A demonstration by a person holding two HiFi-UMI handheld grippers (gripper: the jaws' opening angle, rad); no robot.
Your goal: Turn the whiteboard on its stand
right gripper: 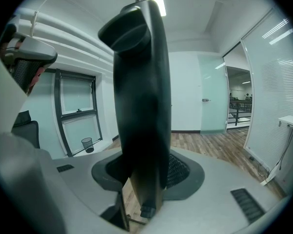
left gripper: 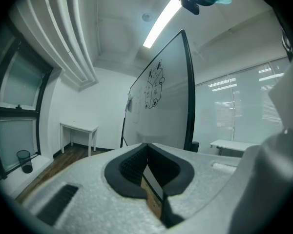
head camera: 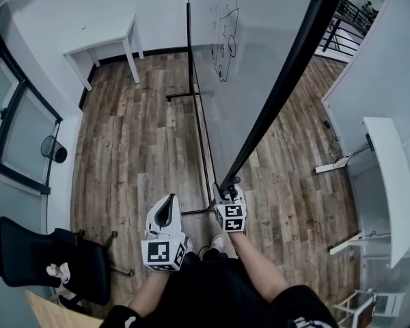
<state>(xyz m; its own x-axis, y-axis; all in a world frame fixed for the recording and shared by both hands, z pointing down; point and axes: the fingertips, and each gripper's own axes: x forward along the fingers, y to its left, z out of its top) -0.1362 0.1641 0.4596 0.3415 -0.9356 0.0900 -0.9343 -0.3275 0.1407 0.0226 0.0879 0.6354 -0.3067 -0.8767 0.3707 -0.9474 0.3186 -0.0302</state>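
At the near edge of the whiteboard (head camera: 260, 53), our right gripper (head camera: 229, 194) is clamped on its black frame (right gripper: 141, 106), which rises upright between the jaws. Our left gripper (head camera: 165, 214) hangs just beside it, clear of the whiteboard, jaws together on nothing. The stand (head camera: 189, 53) sits on the wood floor (head camera: 137, 135).

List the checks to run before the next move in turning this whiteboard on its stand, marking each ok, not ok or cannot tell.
1. Right hand-held gripper clamped on the whiteboard frame: ok.
2. Left hand-held gripper empty, jaws together: ok.
3. Whiteboard free to swivel: cannot tell.
4. Office chair apart from the whiteboard: ok.
5. Shoes apart from the stand foot: cannot tell.
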